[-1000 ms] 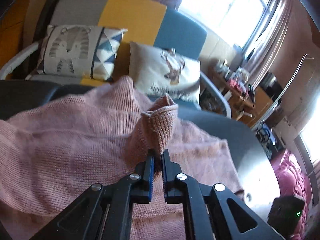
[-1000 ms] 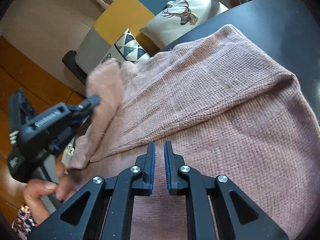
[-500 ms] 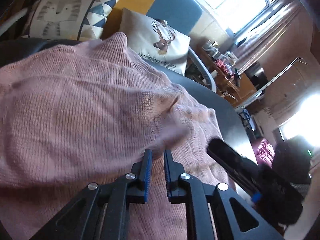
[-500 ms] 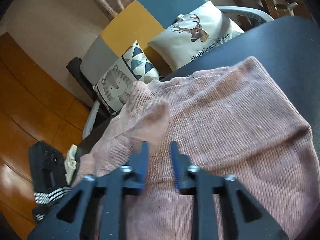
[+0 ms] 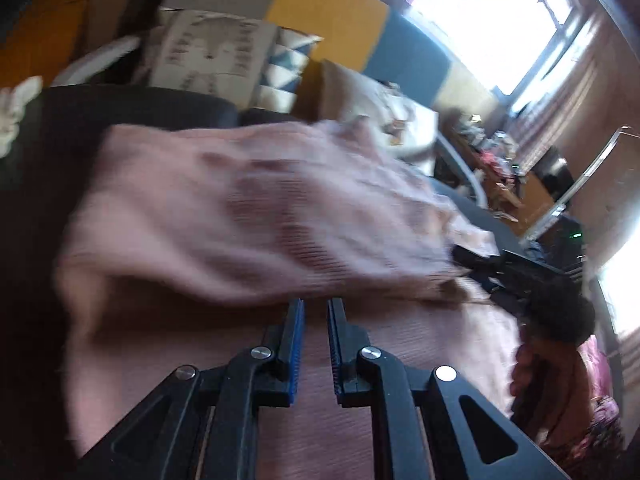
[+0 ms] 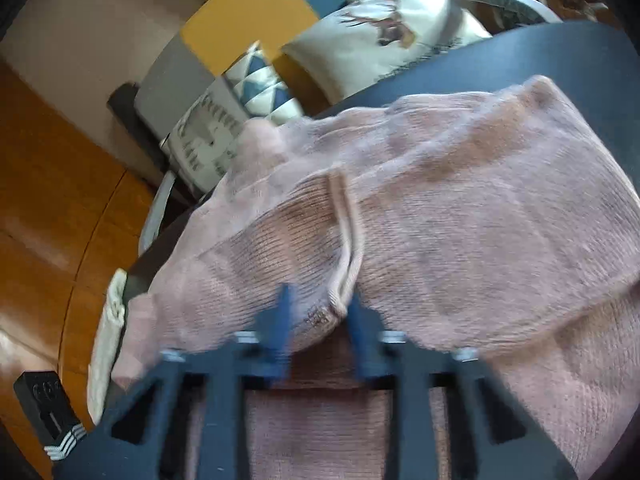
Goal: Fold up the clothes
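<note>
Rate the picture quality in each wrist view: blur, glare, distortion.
Left wrist view: the pink knitted sweater is smeared by motion blur, the window is blown out white, and the left gripper stays sharp. Right wrist view: the right gripper is itself blurred, the sweater softer at its edges; fisheye bending curves the dark round table.

A pink knit sweater (image 6: 460, 208) covers the dark table (image 6: 560, 52).
</note>
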Available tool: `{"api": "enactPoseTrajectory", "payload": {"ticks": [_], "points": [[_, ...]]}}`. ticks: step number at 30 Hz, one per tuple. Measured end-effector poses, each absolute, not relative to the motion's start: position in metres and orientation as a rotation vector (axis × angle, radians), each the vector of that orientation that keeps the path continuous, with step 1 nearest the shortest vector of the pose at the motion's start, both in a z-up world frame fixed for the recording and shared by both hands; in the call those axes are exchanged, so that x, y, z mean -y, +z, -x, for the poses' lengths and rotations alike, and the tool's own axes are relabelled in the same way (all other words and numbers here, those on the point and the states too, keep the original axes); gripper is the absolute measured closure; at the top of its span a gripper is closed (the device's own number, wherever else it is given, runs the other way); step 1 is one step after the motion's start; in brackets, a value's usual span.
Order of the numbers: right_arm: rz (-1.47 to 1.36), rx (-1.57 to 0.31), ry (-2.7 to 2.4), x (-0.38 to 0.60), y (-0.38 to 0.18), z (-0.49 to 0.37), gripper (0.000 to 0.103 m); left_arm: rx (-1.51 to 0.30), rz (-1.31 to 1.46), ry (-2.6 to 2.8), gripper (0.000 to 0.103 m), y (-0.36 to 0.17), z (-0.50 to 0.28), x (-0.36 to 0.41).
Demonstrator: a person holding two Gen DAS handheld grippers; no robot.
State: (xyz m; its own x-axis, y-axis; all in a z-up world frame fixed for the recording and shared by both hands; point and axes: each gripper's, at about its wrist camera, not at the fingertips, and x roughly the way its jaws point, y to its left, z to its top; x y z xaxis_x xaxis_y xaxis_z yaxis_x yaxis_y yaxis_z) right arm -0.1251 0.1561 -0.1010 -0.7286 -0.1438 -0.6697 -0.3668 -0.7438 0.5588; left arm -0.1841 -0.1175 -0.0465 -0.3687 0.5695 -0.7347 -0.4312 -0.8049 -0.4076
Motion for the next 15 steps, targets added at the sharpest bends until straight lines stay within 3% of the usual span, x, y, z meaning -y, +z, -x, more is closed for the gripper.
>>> {"api": "enactPoseTrajectory", "payload": {"ticks": [3, 5, 7, 12, 15], "points": [[1.037, -1.08, 2.635, -0.152, -0.09, 0.121, 0.095, 0.215, 1.298, 2.276, 0.092, -0.055, 0.193, 0.143], [0.99, -1.119, 2.643, -0.152, -0.085, 0.118, 0.095, 0.341, 1.305, 2.28, 0.092, -0.061, 0.203, 0.163], [1.029, -1.14, 2.591, -0.156, -0.094, 0.118, 0.095, 0.458, 1.291, 2.274, 0.092, -0.065, 0.209, 0.178], [1.049, -1.273, 2.501, -0.166, -0.124, 0.11, 0.095, 0.504, 1.213, 2.404, 0.092, -0.062, 0.209, 0.2], [1.042, -1.202, 2.534, -0.159, -0.121, 0.11, 0.095, 0.571, 1.24, 2.394, 0.092, -0.067, 0.215, 0.206]]}}
